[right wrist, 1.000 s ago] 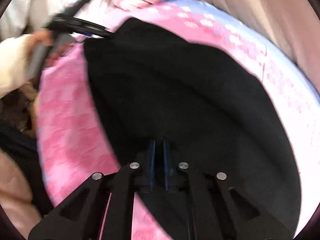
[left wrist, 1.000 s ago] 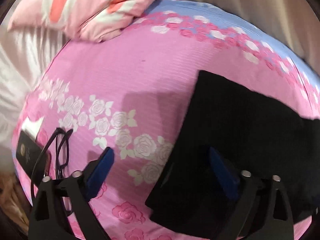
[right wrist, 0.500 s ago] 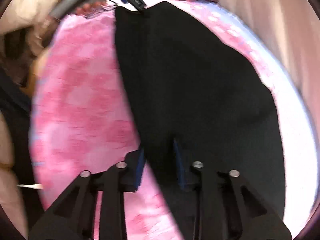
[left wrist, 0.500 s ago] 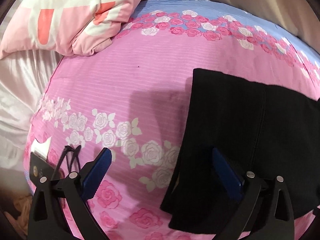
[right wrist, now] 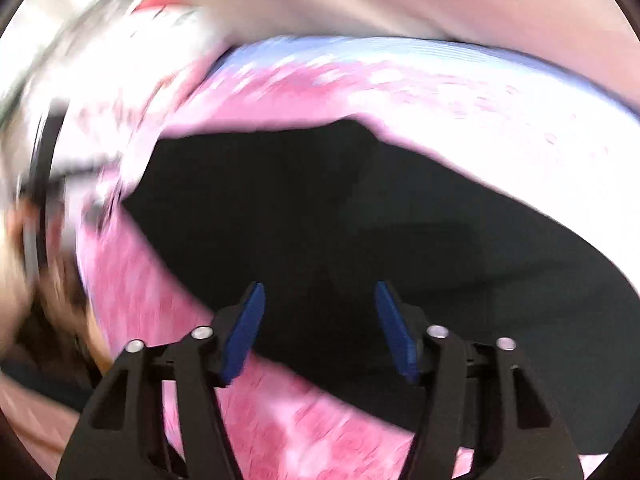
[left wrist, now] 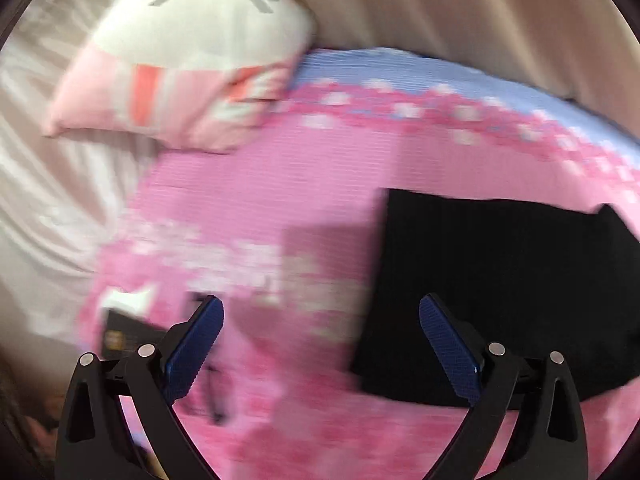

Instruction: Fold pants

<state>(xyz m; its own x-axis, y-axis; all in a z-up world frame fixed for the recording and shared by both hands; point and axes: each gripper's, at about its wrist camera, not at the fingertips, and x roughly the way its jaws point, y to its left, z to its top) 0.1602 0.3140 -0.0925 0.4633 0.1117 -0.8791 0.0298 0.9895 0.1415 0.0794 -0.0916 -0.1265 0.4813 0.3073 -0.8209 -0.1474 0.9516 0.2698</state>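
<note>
1. Since a second ago: right gripper (right wrist: 320,328) has gone from pinched shut on the black cloth to jaws parted and opening, nothing clamped between the pads; left gripper (left wrist: 320,344) has lifted off the pants edge, so more pillow shows at the top of its view.
2. Right gripper: opening wide, pads off the fabric, pants (right wrist: 360,220) lying below and beyond it. Reads as a release after laying a fold down.
3. Left gripper: jaws spread wide, empty, hovering above the bed. Right pad (left wrist: 448,352) sits over the pants edge, left pad over bare sheet, so it straddles the near-left corner without touching.
4. Pants (left wrist: 500,280) lie flat on the pink sheet (left wrist: 260,184), right of centre in the left view, as a neat dark rectangle, probably already folded at least once.
5. Near left edge of bed: dark card or box (left wrist: 120,334) and what may be glasses, too blurred to tell, kept clear of the fold area.
6. Far: pillow (left wrist: 188,76) at the head, well apart from the pants. Curtain (left wrist: 460,12) behind.
</note>
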